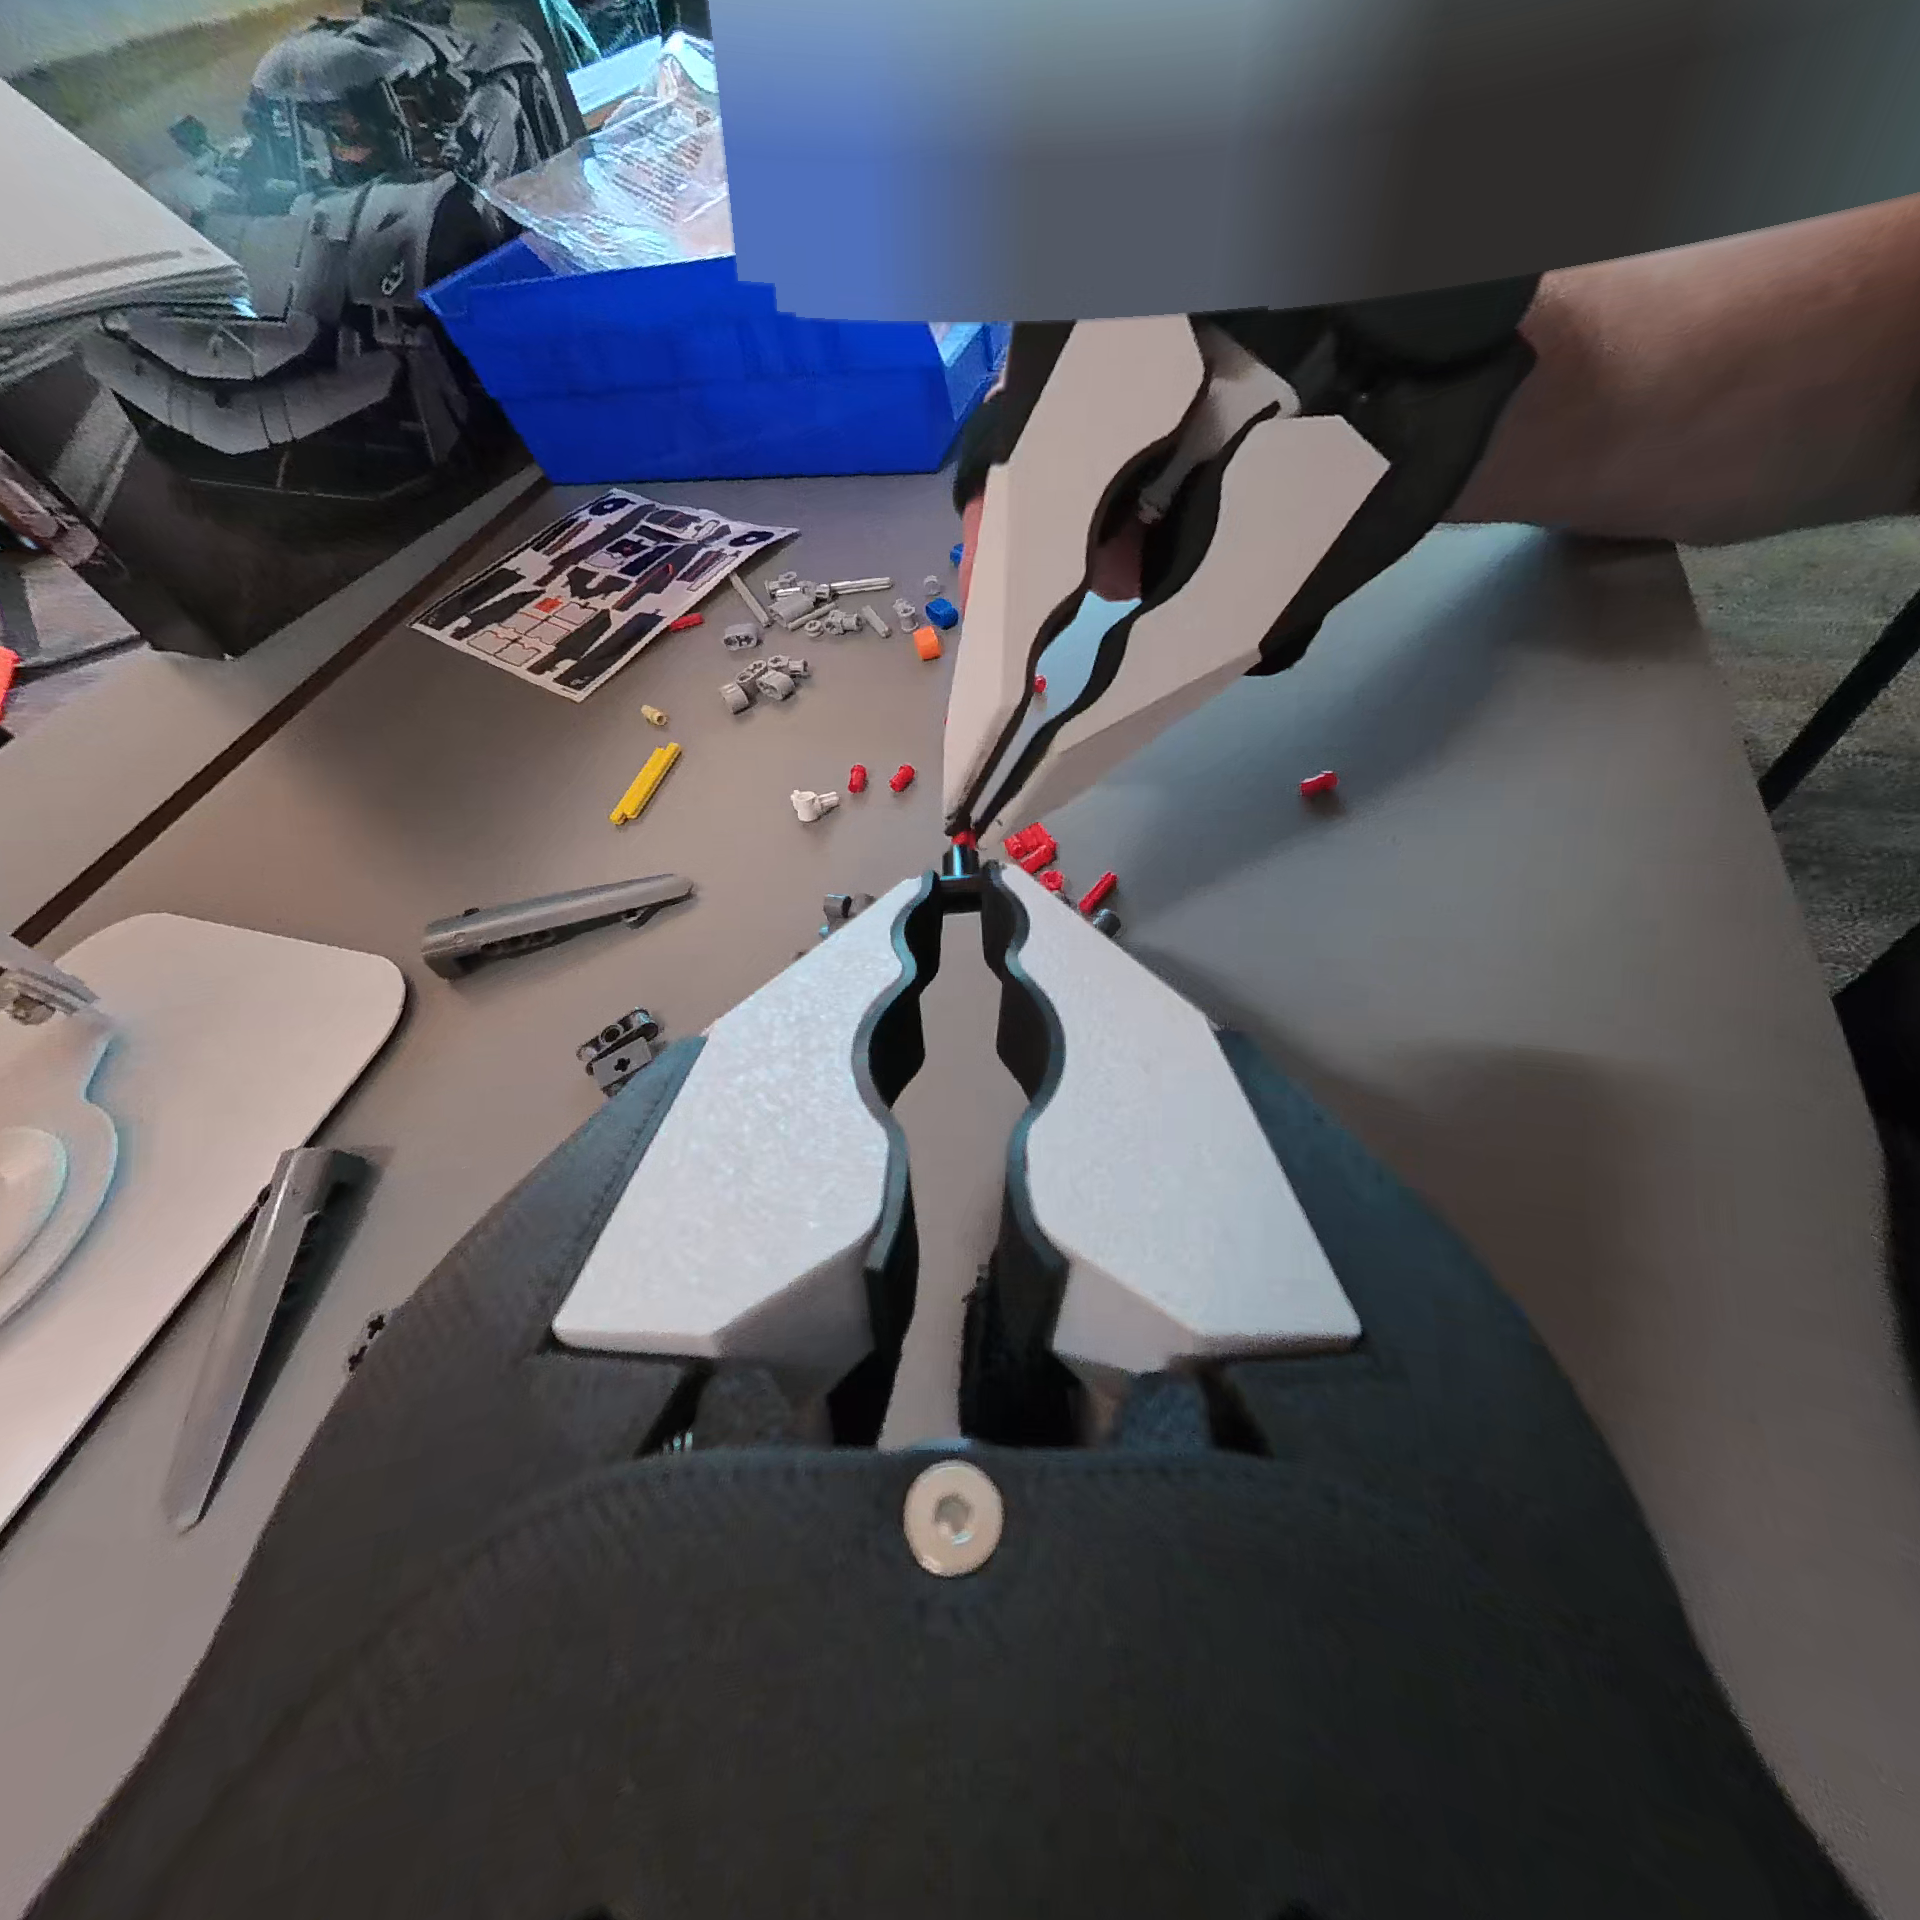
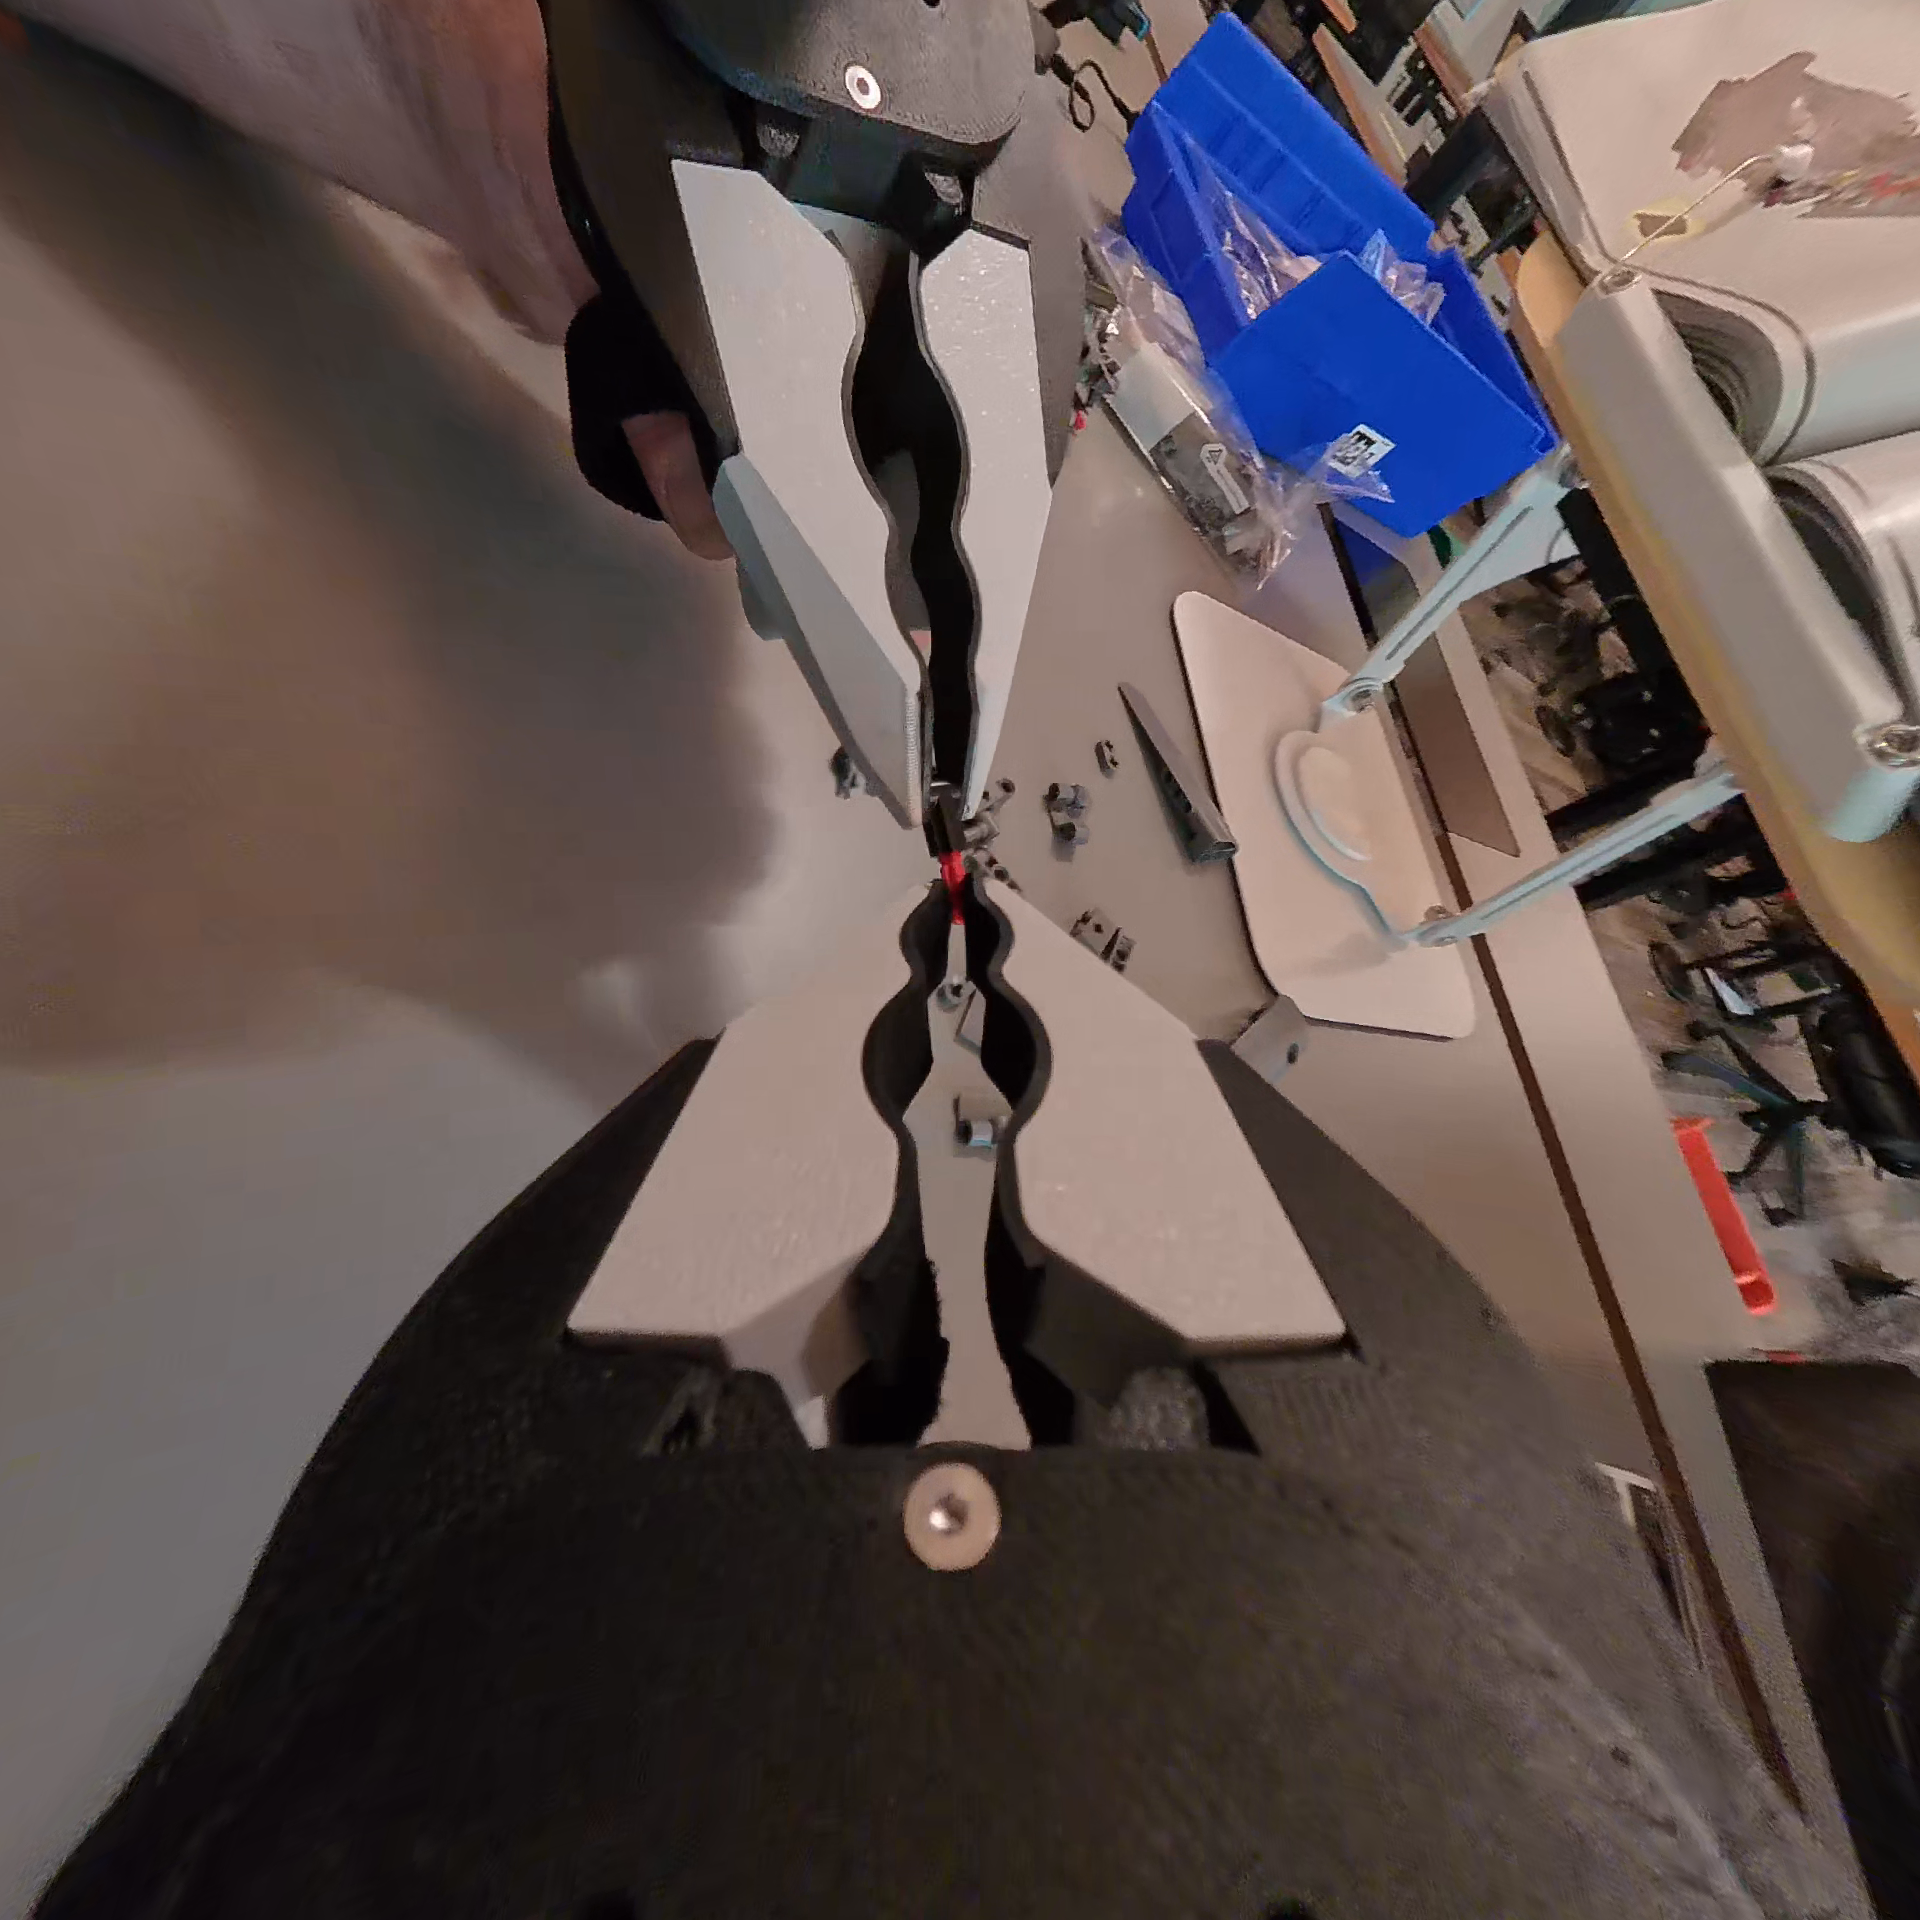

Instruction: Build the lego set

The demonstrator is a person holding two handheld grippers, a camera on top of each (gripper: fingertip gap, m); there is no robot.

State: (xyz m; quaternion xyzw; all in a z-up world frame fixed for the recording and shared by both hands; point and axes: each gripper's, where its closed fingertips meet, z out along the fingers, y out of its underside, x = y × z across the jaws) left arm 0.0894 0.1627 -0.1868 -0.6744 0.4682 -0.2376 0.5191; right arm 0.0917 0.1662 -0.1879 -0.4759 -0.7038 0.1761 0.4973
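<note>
Our left gripper (image 1: 961, 883) pinches a black connector (image 1: 958, 864) at twelve o'clock; our right gripper (image 2: 954, 902), shut on a red pin (image 2: 950, 871), meets it tip to tip. We judge pin and connector nearly mated. Spare red pins (image 1: 1034, 847) lie at one o'clock on the table (image 1: 1455, 935).

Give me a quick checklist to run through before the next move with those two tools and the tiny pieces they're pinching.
1. Left tool clamps the small black connector: ok.
2. Right tool grips the red pin: ok.
3. Pin tip meets the connector's opening: ok.
4. Pin fully pushed in: cannot tell.
5. Spare red pins lie close by on the grey table: ok.
</note>
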